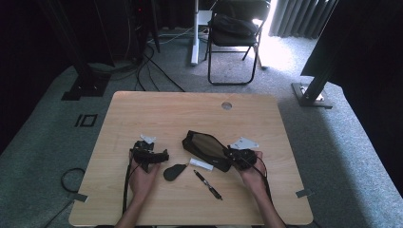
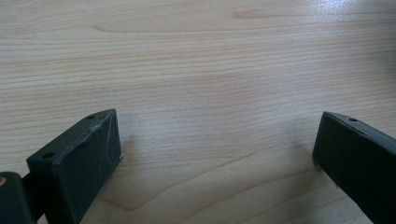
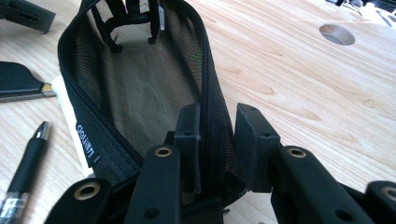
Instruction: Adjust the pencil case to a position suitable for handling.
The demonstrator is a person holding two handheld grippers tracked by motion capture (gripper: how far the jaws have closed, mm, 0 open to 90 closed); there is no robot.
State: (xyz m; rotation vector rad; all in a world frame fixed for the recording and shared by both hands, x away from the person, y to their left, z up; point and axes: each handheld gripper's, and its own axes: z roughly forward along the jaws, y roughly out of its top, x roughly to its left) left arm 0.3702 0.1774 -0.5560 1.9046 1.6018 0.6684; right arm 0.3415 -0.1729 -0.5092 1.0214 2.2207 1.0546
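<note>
Our right gripper [image 3: 217,140] is clenched on the rim of the mesh pouch [image 1: 205,146] at the table's [image 1: 142,109] middle; our left gripper [image 2: 215,154] hangs released. The thin mesh could slip free if we tug, closing the mouth before the pen [image 1: 207,184] goes in.

You can read one marking: a small black tag [image 3: 87,145] sewn to the zipper edge of the mesh pouch [image 3: 140,93] carries white lettering that looks like "deli", running sideways in the right gripper view. The pen's [image 3: 25,168] print is too blurred to read.
</note>
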